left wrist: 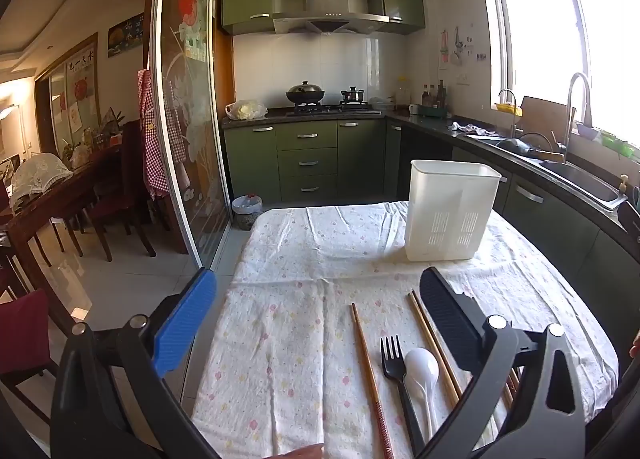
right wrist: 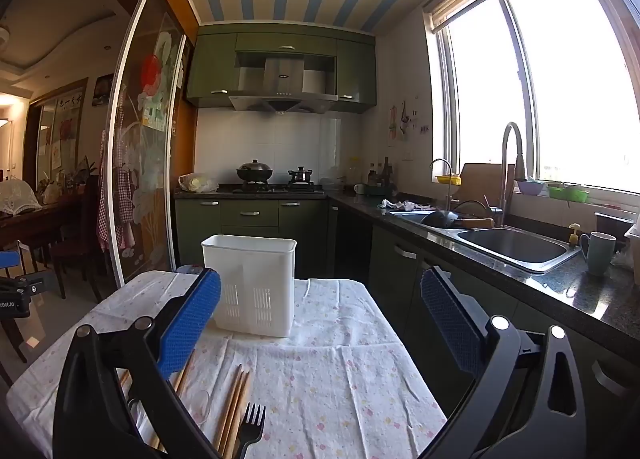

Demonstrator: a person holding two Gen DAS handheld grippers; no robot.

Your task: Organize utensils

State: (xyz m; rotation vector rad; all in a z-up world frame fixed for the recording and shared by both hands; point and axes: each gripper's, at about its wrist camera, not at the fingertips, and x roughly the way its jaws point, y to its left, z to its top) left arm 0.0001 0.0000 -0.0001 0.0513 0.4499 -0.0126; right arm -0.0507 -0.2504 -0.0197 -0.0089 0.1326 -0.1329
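Left wrist view: the left tool (left wrist: 316, 315) gapes wide and empty over the cloth-covered desk (left wrist: 288, 259), where chopsticks (left wrist: 370, 375), a black fork (left wrist: 394, 363) and a white spoon (left wrist: 422, 371) lie near a white basket (left wrist: 450, 211). Right wrist view: the right tool (right wrist: 320, 323) is also wide and empty, with the basket (right wrist: 252, 283) upright beyond its left finger and chopsticks (right wrist: 234, 407) and a fork (right wrist: 252, 427) lying below.

Light source: we see daylight pouring through the window (right wrist: 560, 79) on the right.
Glare: its panes blow out white.
Shadows: soft on the tablecloth (left wrist: 304, 259).
Distortion: fisheye bends edges, corners dark.
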